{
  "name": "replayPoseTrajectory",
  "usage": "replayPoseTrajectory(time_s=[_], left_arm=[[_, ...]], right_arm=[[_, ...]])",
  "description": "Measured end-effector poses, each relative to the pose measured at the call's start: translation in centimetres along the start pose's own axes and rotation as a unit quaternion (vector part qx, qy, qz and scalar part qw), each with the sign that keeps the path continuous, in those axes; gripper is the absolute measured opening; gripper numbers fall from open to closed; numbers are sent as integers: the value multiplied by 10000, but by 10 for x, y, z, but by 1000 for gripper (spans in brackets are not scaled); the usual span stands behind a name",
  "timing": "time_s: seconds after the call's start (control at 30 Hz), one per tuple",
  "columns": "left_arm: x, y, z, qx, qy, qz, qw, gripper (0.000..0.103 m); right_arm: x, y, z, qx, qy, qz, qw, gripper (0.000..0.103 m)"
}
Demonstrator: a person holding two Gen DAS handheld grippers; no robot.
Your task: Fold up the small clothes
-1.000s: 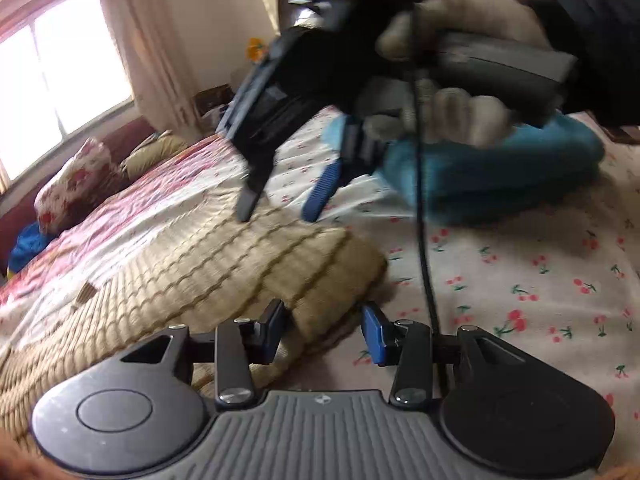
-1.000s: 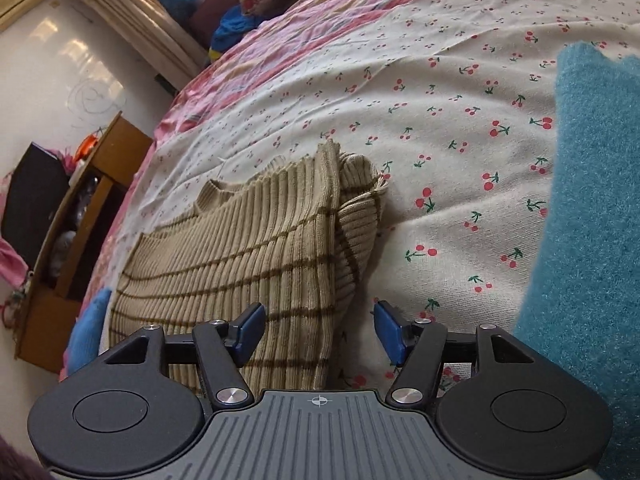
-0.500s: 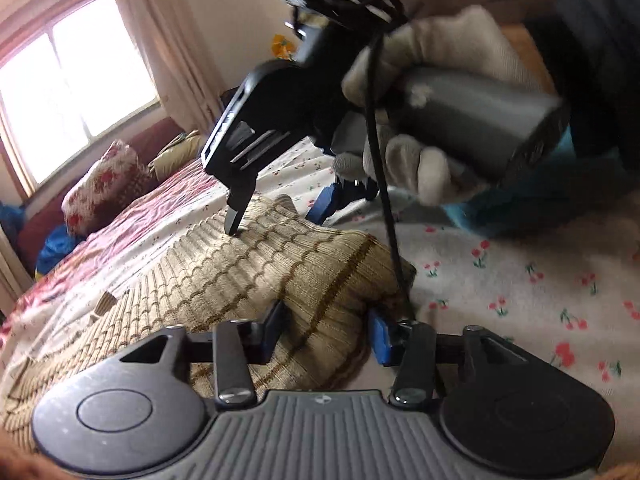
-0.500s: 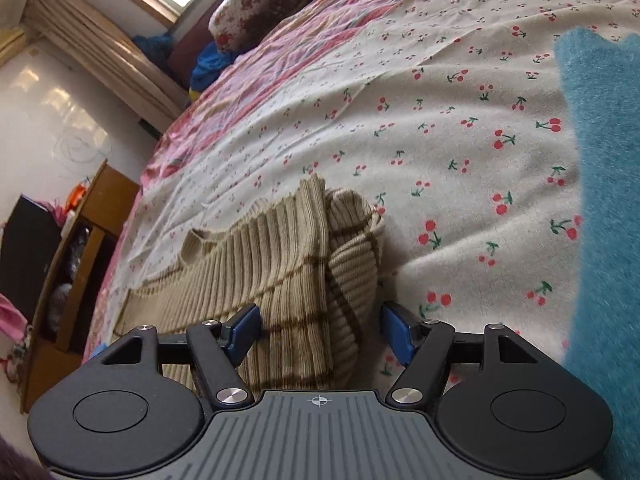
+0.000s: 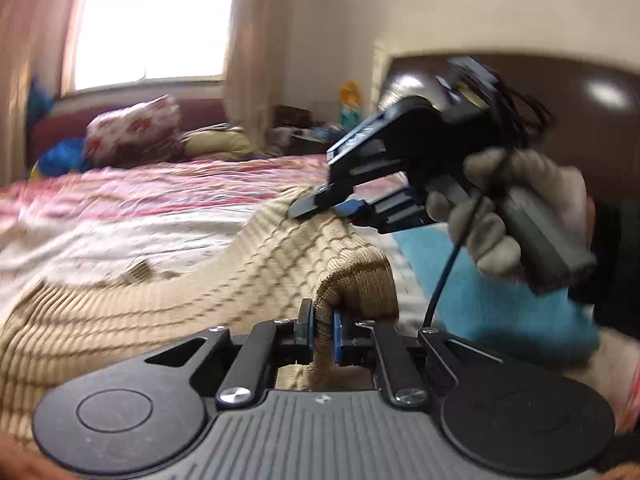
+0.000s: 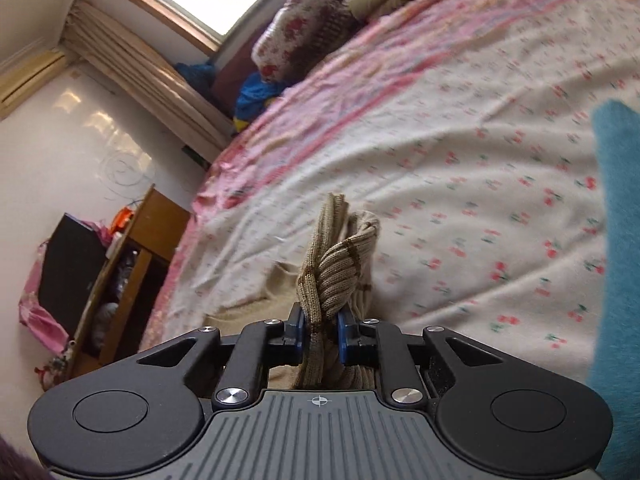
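A tan ribbed sweater with brown stripes (image 5: 168, 304) lies on the bed, its near end lifted. My left gripper (image 5: 321, 327) is shut on a fold of its edge. My right gripper (image 6: 320, 330) is shut on another bunched fold of the sweater (image 6: 332, 264) and holds it up off the sheet. In the left wrist view the right gripper (image 5: 328, 206) shows at upper right, held by a gloved hand, pinching the sweater's far raised edge.
A cherry-print sheet (image 6: 480, 168) covers the bed. A folded teal garment (image 6: 616, 240) lies at the right, also in the left wrist view (image 5: 492, 300). Floral pillow (image 6: 304, 36) and window are at the far end. A wooden cabinet (image 6: 128, 264) stands beside the bed.
Both grippers, open around the sweater's edge before, have closed on it and lifted it off the sheet. Both views have tipped up toward the window.
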State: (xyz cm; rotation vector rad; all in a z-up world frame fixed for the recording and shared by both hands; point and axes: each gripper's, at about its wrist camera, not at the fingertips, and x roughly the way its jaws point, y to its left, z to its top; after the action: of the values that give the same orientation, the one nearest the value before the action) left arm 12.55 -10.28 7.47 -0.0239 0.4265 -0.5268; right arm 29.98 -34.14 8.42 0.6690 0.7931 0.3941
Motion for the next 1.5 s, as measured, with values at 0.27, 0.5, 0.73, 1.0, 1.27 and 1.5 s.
replayPoseTrajectory(time_s=[0.27,0.5,0.73,1.0,1.27,1.5], left_arm=[[-46,83,-5,-1037,-374,550,9924,16],[-53,161,-29,-1865,-188,1159,9754,16],[-59,193,-54,-2211,136,1377,9654,16],[-92,197,-57,-2199,-120,1696,9606,18],[-82,175,-38,-1284,-434,1444,9802,34],[-53,186,-46,-1255,156,1408,9819,23]], right_arm=[[64,101,-8,-526,258,346,9977,16],[152,154,-44,-853,815,62,9930,16],[210,172,-85,-1081,1206,-329,9863,16],[206,189,-83,-1052,1231,-115,9867,35],[174,193,-69,-1643,923,-537,9806,37],[214,225,-109,-2781,1436,-1087,9435,42]])
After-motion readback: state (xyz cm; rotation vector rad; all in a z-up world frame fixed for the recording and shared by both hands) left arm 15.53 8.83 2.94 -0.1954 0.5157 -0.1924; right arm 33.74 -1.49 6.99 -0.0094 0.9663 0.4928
